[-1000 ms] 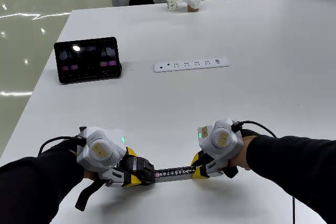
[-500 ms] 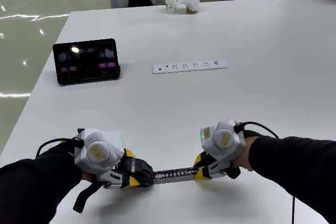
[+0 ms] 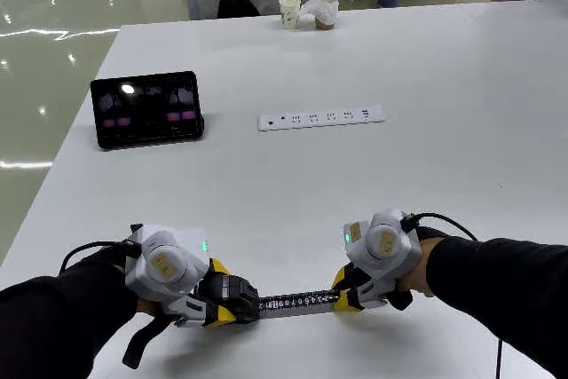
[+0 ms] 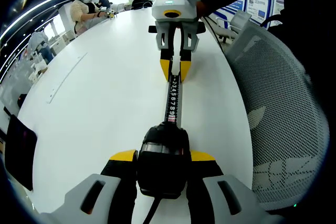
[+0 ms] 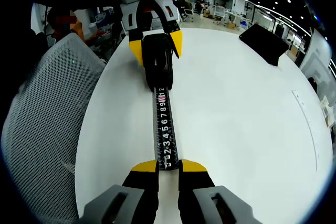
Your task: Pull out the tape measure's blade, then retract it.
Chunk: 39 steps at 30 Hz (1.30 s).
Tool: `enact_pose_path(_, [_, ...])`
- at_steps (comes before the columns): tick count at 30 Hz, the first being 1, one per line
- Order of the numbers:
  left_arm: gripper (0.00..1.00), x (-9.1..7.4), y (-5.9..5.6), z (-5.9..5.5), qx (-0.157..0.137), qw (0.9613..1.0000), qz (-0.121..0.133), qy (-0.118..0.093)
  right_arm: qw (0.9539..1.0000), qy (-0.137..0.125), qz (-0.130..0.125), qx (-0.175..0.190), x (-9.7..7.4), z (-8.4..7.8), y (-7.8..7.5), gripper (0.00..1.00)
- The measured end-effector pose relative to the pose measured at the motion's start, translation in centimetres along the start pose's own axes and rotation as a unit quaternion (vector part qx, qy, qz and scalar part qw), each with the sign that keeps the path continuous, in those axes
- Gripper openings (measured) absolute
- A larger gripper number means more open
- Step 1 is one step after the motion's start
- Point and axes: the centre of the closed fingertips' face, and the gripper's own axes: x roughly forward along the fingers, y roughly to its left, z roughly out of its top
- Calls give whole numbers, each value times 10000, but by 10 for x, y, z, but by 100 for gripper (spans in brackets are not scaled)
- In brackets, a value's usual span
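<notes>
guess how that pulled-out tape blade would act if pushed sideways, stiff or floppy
The blade is probably fairly stiff lengthwise: it runs straight between the case and the right gripper. It looks thin, so a sideways push would likely buckle it.

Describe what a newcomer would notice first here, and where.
The left gripper clamps the black tape measure case near the front edge of the table, its numbered blade stretched across to the right gripper, which pinches the tip. Farther back lie a dark tablet and a white power strip.
</notes>
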Motion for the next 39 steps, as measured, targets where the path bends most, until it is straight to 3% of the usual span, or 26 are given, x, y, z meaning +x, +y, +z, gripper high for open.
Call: enact_pose_path(39, [30,0,0,0,-6,10000,11,-5,9999,108,-55,80,-14,-20,-2,10])
